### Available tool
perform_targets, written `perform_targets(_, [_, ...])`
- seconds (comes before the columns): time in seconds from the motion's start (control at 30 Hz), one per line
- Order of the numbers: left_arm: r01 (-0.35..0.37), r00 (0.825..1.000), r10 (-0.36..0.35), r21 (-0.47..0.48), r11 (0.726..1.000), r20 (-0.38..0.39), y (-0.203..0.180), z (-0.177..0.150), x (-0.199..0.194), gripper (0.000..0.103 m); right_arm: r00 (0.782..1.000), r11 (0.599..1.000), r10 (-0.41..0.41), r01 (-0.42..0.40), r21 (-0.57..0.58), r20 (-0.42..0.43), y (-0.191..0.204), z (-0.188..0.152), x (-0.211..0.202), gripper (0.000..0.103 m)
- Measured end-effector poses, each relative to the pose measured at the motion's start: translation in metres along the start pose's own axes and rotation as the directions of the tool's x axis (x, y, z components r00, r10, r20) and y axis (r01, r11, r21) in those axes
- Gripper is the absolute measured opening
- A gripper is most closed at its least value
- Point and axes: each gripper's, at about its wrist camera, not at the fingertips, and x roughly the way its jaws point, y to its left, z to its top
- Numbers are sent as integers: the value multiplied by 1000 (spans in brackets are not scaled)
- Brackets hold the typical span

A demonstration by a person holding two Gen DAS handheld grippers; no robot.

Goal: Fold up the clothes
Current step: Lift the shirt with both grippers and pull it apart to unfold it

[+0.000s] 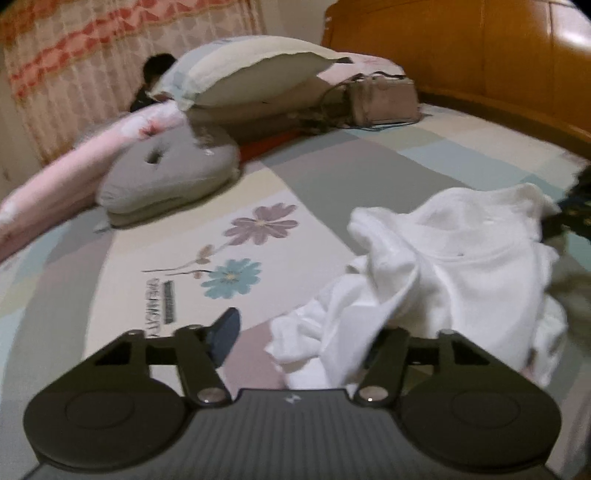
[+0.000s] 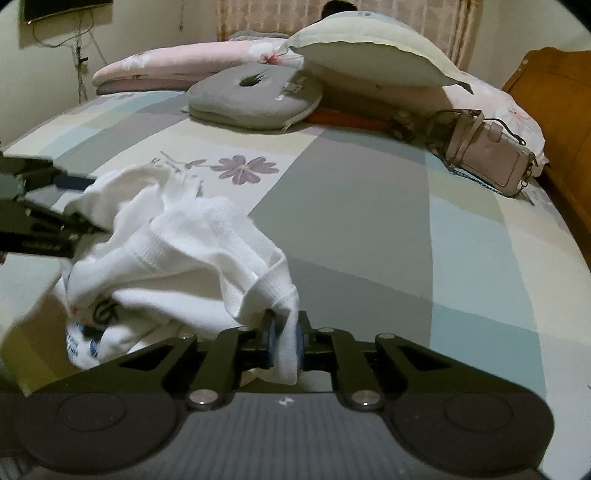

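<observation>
A crumpled white garment (image 1: 461, 258) (image 2: 184, 240) with a dark printed logo lies bunched on the patchwork bedsheet (image 2: 369, 206). My right gripper (image 2: 286, 334) is shut on a ribbed edge of the garment, which is pinched between its blue pads. My left gripper (image 1: 306, 328) stands partly open at the garment's other side. Its left blue pad (image 1: 225, 332) is bare over the sheet, apart from the cloth, and its right finger is hidden under the fabric. The right wrist view shows the left gripper (image 2: 79, 205) at the far left, with cloth between its fingers.
At the far side of the bed lie a grey ring cushion (image 2: 255, 99), a large pale pillow (image 2: 373, 55), a pink floral quilt (image 2: 177, 62) and a beige handbag (image 2: 491, 158). The wooden headboard (image 1: 461, 48) stands at the right. A person's head (image 2: 338, 7) shows by the curtain.
</observation>
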Motion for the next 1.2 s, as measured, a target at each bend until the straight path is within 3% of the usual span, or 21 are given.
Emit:
perform_targets(0.07, [23, 1000, -22, 20, 1000, -6, -4, -2, 0, 31, 1000, 1000, 0, 0, -3, 1, 0, 3, 2, 13])
perform_targets(0.13, [34, 999, -34, 28, 999, -14, -7, -4, 0, 25, 1000, 1000, 3, -3, -11, -1, 2, 3, 5, 13])
perform_targets(0.5, [45, 999, -44, 77, 996, -26, -18, -4, -1, 27, 999, 999, 34, -35, -18, -30, 11, -6, 18, 22])
perform_targets(0.63, [41, 999, -39, 99, 994, -25, -23, -5, -3, 8, 999, 1000, 30, -31, -6, -25, 11, -9, 17, 35])
perform_targets(0.83, [12, 999, -9, 76, 997, -34, -19, -6, -5, 5, 999, 998, 48, -47, 32, -11, 2, -17, 11, 50])
perform_targets(1.0, [4, 1000, -2, 68, 998, -31, -17, -5, -8, 4, 997, 996, 80, -80, 46, 2, -4, -23, 12, 54])
perform_targets(1.07, [0, 1000, 2, 66, 998, -30, -17, -5, -9, 4, 995, 994, 99, -99, 51, 4, -7, -25, 15, 52])
perform_targets(1.1, [-2, 1000, 4, 66, 998, -29, -16, -4, -9, 4, 994, 992, 114, -114, 57, 3, -8, -25, 16, 41])
perform_targets(1.13, [-5, 1000, 7, 66, 998, -27, -15, -3, -10, 4, 993, 991, 121, -121, 63, 1, -9, -24, 17, 22])
perform_targets(1.2, [-11, 1000, 12, 66, 998, -24, -13, -1, -11, 4, 992, 989, 129, -128, 74, -4, -10, -22, 19, 13])
